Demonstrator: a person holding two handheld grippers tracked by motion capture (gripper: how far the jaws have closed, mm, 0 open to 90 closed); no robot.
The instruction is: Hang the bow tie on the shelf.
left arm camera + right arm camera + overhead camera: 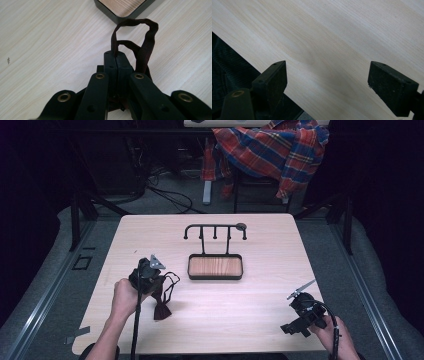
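1. The left gripper (150, 279) is sitting over the left part of the counter (250, 305), its jaws pressed together on a dark strap (147, 47) — the thin cord end is running between the pads in the left gripper view.
2. The strap is looping up ahead of the jaws, and in the high view its dark tassel-like end (162, 310) is hanging down to the counter just beside the left hand (124, 296).
3. A black tray (215, 277) with a wooden floor is lying mid-counter, near the strap but apart from it; a black hook rack (215, 227) is rising behind it.
4. The right gripper (292, 327) is resting near the counter's right front corner — its jaws are standing wide apart with nothing between them.
5. A plaid shirt (270, 150) is draping over a chair beyond the counter.
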